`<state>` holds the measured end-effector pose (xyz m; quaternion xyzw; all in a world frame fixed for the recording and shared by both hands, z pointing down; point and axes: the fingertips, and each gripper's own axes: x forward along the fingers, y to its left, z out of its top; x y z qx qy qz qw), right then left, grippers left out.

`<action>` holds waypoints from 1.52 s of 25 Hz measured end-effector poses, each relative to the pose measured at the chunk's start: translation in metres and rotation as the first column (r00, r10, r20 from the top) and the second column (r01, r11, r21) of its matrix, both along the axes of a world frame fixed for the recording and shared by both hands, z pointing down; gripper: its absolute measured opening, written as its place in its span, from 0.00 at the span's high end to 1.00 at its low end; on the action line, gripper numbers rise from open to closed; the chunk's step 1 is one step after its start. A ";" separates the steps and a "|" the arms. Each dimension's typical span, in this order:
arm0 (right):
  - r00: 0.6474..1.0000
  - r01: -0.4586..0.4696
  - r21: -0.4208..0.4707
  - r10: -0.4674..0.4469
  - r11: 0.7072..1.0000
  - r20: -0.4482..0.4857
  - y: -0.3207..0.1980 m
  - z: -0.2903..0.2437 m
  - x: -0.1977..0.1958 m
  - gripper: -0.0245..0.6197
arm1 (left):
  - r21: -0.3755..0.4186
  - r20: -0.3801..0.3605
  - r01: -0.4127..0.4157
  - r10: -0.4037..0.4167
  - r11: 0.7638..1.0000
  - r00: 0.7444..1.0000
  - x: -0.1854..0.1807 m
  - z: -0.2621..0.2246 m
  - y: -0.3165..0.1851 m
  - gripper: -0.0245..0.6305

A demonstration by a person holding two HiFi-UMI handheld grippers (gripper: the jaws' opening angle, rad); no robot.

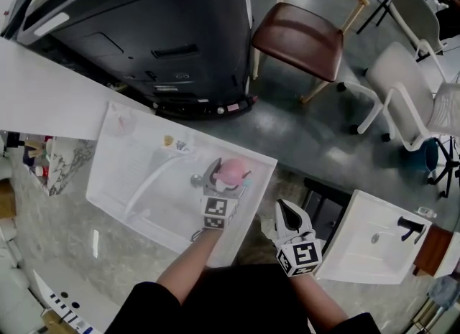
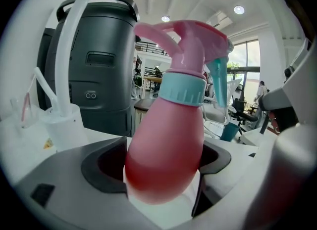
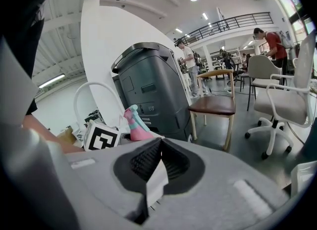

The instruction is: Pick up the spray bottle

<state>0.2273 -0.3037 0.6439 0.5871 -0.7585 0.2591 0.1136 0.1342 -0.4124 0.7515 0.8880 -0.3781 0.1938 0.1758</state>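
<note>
A pink spray bottle (image 1: 234, 170) with a teal collar and trigger stands upright at the right end of the white sink (image 1: 115, 154). My left gripper (image 1: 228, 180) reaches around it, one jaw on each side of the bottle's body. In the left gripper view the spray bottle (image 2: 168, 145) fills the gap of the left gripper (image 2: 166, 177), whose jaws stand wide and show no squeeze on it. My right gripper (image 1: 288, 215) hangs to the right of the sink, shut and empty. In the right gripper view the spray bottle (image 3: 134, 125) shows far off beyond the shut right gripper (image 3: 156, 174).
A curved white faucet (image 1: 147, 185) rises inside the sink. Behind it stands a big dark grey machine (image 1: 165, 24). A brown chair (image 1: 298, 34) and a white office chair (image 1: 402, 88) stand on the floor beyond. A second small white sink (image 1: 366, 246) sits at the right.
</note>
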 end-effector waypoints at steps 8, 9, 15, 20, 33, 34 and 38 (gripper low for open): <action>0.999 -0.039 0.058 0.040 0.998 -0.013 0.027 -0.027 -0.012 0.96 | -0.062 -0.058 0.053 -0.056 0.997 0.997 -0.025 -0.051 0.051 0.33; 0.999 -0.039 0.068 0.040 0.997 -0.014 0.031 -0.032 -0.016 0.96 | -0.071 -0.072 0.063 -0.069 0.995 0.995 -0.032 -0.060 0.060 0.33; 1.000 -0.003 0.106 0.005 0.994 -0.012 0.073 -0.058 -0.058 0.96 | -0.036 -0.107 0.081 -0.084 0.996 0.991 -0.081 -0.114 0.123 0.33; 1.000 0.015 0.124 -0.011 0.992 -0.028 0.116 -0.073 -0.093 0.96 | 0.021 -0.087 0.111 -0.109 0.994 0.990 -0.134 -0.148 0.173 0.33; 0.989 0.135 0.215 -0.120 0.967 -0.083 0.183 -0.123 -0.212 0.96 | 0.127 -0.096 0.220 -0.209 0.967 0.973 -0.264 -0.211 0.280 0.33; 0.987 0.150 0.220 -0.131 0.964 -0.097 0.187 -0.125 -0.221 0.96 | 0.128 -0.101 0.229 -0.217 0.965 0.971 -0.272 -0.213 0.287 0.33; 0.979 0.183 0.244 -0.156 0.952 -0.128 0.201 -0.137 -0.250 0.97 | 0.126 -0.126 0.268 -0.252 0.955 0.959 -0.303 -0.219 0.308 0.33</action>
